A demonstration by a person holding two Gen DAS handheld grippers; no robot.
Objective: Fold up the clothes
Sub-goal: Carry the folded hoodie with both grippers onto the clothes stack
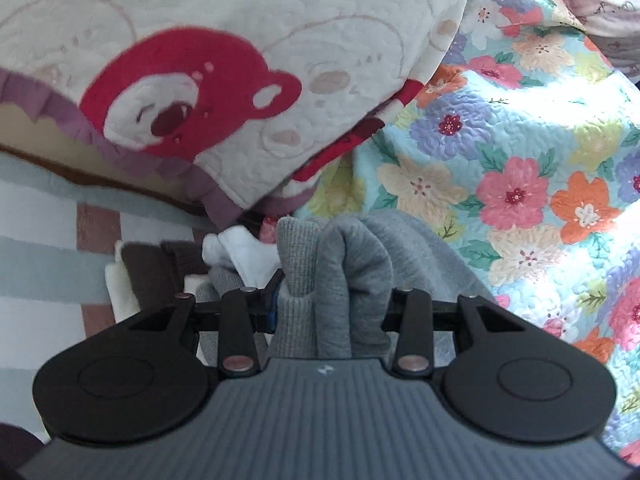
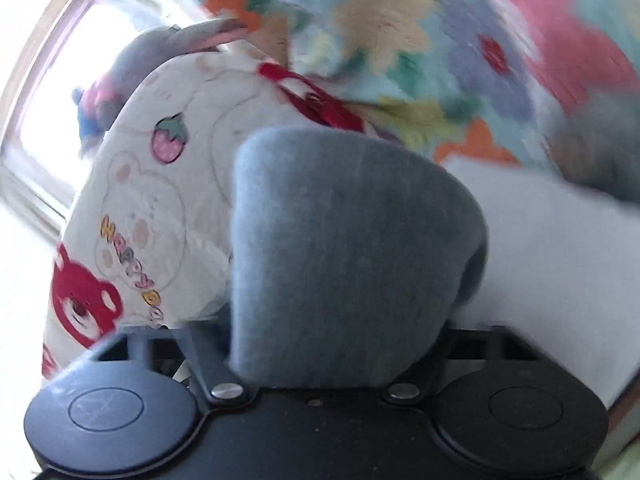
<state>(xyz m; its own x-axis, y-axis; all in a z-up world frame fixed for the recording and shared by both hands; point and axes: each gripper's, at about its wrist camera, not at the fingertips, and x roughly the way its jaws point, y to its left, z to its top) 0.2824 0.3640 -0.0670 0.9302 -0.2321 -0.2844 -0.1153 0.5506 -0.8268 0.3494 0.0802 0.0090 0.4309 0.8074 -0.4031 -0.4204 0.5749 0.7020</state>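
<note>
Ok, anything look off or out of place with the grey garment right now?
Nothing looks damaged or spilled. The grey garment is bunched in thick folds in the left gripper, ribbed edge included, not one clean edge. The right gripper holds a rounded wad of it. The right wrist view is blurred, so details there are unclear.

**Both grippers clamped on fabric**

The left gripper [image 1: 332,300] is seen closed, its fingers drawn in against a bunched fold of the grey garment [image 1: 352,264] pinched between them. The right gripper [image 2: 332,344] is likewise closed on the grey garment [image 2: 344,248], its fingers hidden beneath cloth; that view is blurred.
</note>
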